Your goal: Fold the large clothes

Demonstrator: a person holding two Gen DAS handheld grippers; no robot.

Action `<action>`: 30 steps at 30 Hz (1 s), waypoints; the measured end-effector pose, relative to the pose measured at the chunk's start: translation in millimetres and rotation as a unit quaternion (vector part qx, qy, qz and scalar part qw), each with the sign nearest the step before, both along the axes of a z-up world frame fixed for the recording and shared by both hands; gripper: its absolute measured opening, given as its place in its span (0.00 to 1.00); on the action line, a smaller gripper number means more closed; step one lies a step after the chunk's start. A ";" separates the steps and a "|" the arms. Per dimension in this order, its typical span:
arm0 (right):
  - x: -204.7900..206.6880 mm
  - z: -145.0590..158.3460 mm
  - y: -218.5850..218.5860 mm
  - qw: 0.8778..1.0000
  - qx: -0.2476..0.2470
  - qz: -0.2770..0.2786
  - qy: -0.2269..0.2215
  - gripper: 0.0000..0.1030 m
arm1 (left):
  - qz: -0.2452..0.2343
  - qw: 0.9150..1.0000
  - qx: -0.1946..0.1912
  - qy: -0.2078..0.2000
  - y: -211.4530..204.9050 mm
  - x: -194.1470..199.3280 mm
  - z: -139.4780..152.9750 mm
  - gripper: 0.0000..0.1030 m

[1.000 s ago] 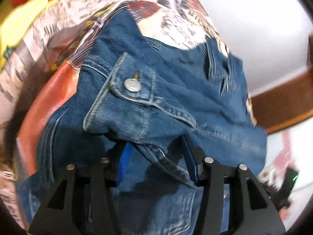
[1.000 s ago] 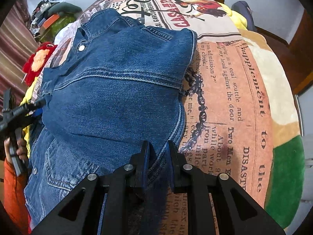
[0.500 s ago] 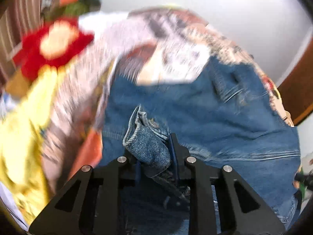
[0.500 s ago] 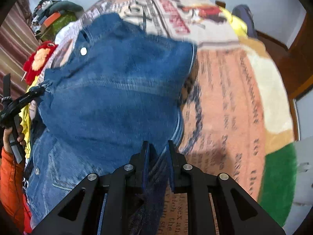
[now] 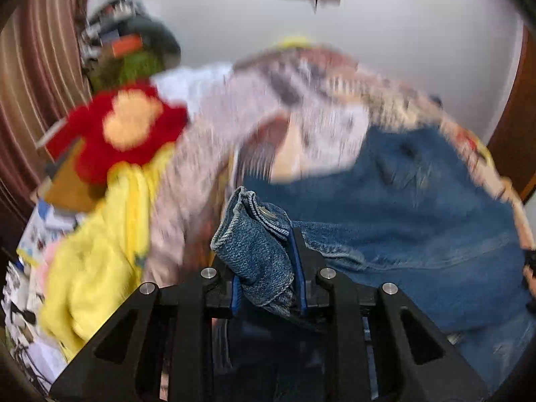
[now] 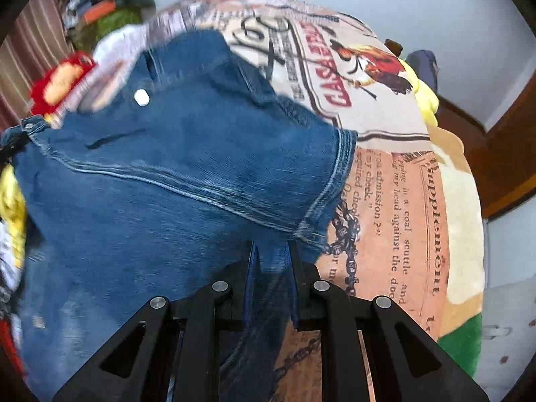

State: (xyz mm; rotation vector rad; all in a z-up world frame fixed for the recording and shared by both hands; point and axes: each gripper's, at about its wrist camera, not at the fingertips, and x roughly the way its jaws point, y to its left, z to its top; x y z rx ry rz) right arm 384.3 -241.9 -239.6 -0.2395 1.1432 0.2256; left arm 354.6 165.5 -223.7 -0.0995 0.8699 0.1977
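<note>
The denim jacket (image 6: pixel 160 181) lies spread over the printed blanket (image 6: pixel 395 201), filling the right wrist view from 9 to 12 o'clock. The right gripper (image 6: pixel 270 261) pinches its hem tight at 6 o'clock. The left gripper (image 5: pixel 268 261) clamps a bunched cuff with a metal button (image 5: pixel 268 213). A red plush toy (image 5: pixel 127 130) sits at 10 o'clock over yellow fabric (image 5: pixel 97 261)

The printed blanket (image 6: pixel 395 201) reads "Supplement" and "a coal scuttle".
</note>
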 end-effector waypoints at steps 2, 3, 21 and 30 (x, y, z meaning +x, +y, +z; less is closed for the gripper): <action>-2.8 -7.0 -0.5 1.000 -0.015 0.010 -0.013 0.13 | 0.000 1.000 0.002 0.031 -1.2 0.0 -21.8 0.29; -4.9 -7.9 -1.7 1.000 -0.014 0.017 -0.019 0.13 | 0.000 0.999 0.004 0.044 -1.3 -1.0 -30.7 0.32; -11.6 20.6 -59.1 0.995 0.080 -0.052 -0.001 0.84 | 0.015 0.999 0.008 0.041 36.7 -32.4 -0.3 0.85; 23.0 50.2 -56.3 0.977 0.200 -0.071 0.010 0.84 | -0.007 0.996 -0.076 0.052 56.3 30.1 3.8 0.85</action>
